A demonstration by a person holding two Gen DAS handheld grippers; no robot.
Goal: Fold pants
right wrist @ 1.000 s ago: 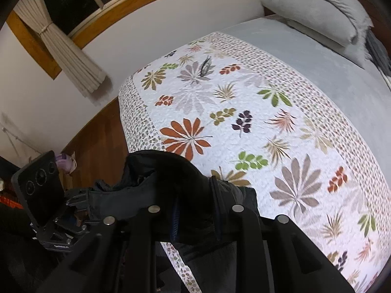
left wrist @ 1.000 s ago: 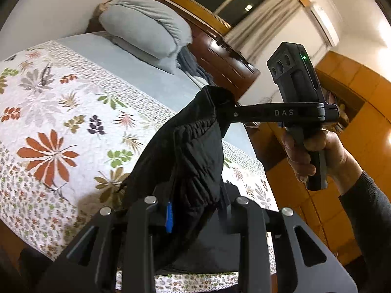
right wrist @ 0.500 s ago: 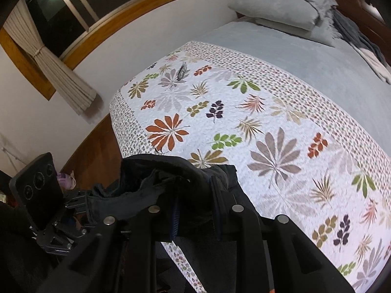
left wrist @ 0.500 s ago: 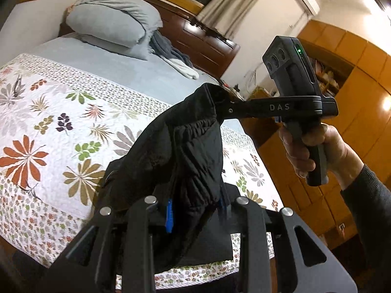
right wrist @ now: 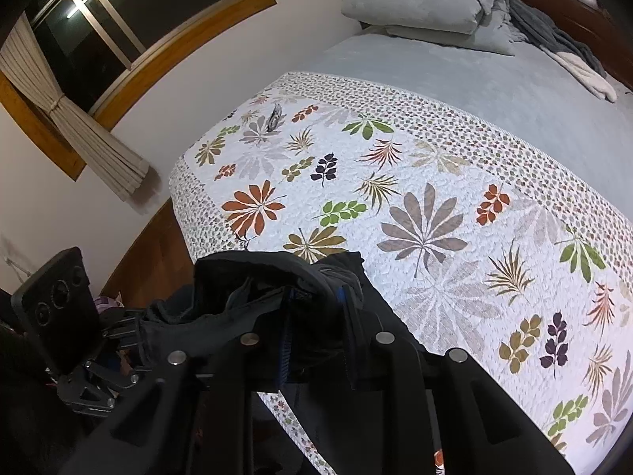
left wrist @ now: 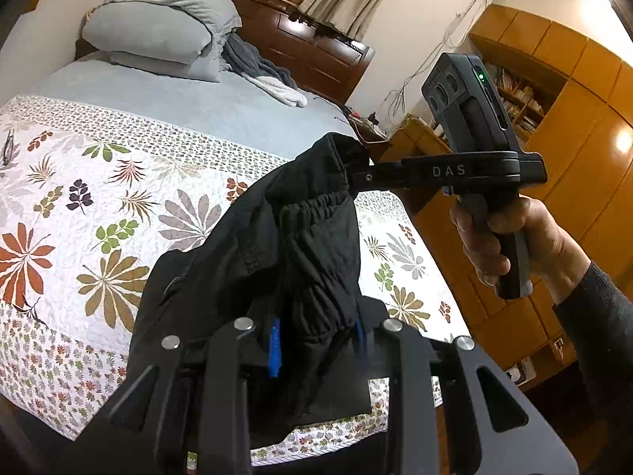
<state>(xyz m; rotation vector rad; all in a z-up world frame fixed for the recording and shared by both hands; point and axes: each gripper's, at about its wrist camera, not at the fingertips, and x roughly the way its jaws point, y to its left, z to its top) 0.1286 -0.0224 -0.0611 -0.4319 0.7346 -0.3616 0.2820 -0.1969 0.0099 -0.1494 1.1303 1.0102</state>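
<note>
Black pants (left wrist: 292,245) hang bunched in the air above the near edge of the bed, held by their elastic waistband. My left gripper (left wrist: 316,340) is shut on one part of the waistband. My right gripper (left wrist: 356,176) is shut on another part, higher and to the right in the left wrist view. In the right wrist view the right gripper (right wrist: 316,316) clamps the black cloth (right wrist: 269,281), and the left gripper (right wrist: 130,328) holds the same cloth at the lower left. The legs hang down out of sight.
A bed with a floral quilt (right wrist: 415,206) and grey sheet (left wrist: 190,99) lies ahead. Grey pillows (left wrist: 158,27) and a crumpled grey blanket (left wrist: 257,67) lie at the wooden headboard (left wrist: 316,51). Wooden cabinets (left wrist: 573,118) stand right, and a window with a curtain (right wrist: 79,126) left.
Both grippers have swung right along the foot of the bed with the pants held between them. The grip on the waistband is unchanged.
</note>
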